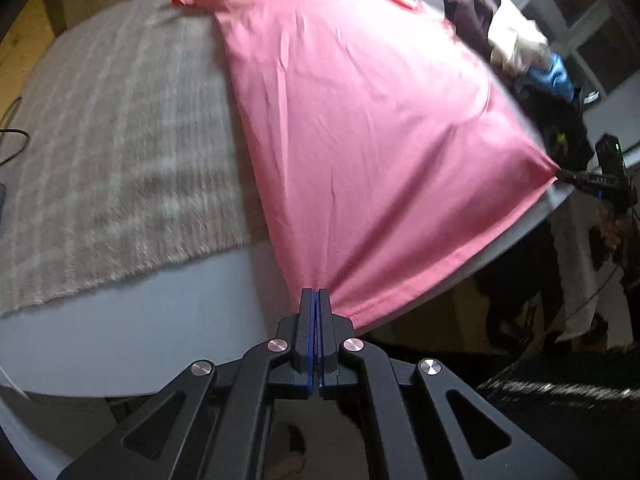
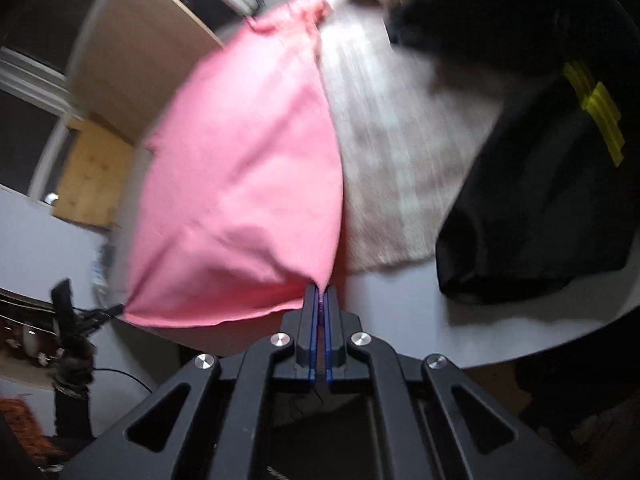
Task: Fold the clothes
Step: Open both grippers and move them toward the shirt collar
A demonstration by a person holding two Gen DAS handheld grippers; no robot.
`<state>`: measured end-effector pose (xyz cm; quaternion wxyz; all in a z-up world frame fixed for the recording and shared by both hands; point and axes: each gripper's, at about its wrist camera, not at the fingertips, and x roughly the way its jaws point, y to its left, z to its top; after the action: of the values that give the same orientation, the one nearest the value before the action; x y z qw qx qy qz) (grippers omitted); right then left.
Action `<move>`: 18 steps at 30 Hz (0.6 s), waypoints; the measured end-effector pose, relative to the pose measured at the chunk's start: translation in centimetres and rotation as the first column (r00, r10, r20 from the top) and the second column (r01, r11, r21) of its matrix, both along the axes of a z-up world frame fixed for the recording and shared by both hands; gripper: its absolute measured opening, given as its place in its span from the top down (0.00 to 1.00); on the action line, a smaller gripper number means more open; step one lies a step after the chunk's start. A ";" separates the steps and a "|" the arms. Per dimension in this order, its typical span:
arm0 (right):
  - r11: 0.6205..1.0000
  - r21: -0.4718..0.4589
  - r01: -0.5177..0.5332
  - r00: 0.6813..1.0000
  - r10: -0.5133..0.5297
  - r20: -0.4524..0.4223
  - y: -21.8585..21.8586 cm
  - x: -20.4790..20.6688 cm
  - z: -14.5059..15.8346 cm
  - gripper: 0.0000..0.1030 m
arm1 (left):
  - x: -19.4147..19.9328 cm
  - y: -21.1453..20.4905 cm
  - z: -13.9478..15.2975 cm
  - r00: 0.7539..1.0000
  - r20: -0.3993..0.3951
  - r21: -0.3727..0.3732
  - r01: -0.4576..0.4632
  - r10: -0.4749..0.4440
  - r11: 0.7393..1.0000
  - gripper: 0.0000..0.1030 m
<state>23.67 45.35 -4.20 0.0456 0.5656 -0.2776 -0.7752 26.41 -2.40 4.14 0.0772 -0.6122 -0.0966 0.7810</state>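
A pink T-shirt stretches away from both grippers, its length running near to far over a beige rug. The left gripper and right gripper each pinch a near hem corner.

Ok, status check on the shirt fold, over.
Left gripper shut on pink shirt hem corner. Right gripper shut on the other corner. Shirt stretched over fuzzy blanket. Black garment lies alongside.
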 end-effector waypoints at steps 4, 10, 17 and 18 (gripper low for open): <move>0.998 0.063 0.012 0.998 -0.016 0.063 0.1 0.1 -0.6 0.90 | 0.1 -0.6 -0.1 1.000 0.019 -0.034 -0.009 0.009 0.999 0.86; 0.996 0.073 0.048 0.994 -0.040 -0.106 0.3 0.0 4.3 0.83 | -1.1 3.1 1.2 0.996 -0.038 0.002 0.078 -0.078 0.997 0.74; 0.992 0.122 -0.044 0.996 0.053 -0.067 -3.2 -1.6 2.5 0.83 | -3.0 8.3 2.5 0.974 -0.111 0.049 0.204 -0.198 0.978 0.65; 0.990 0.130 -0.047 0.996 0.056 -0.066 -3.4 -1.4 2.3 0.83 | -3.3 8.9 2.6 0.970 -0.121 0.057 0.220 -0.212 0.974 0.65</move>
<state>22.27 41.92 -1.86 0.0390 0.5471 -0.2107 -0.8091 23.16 6.54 6.78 0.1885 -0.5705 -0.0519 0.7977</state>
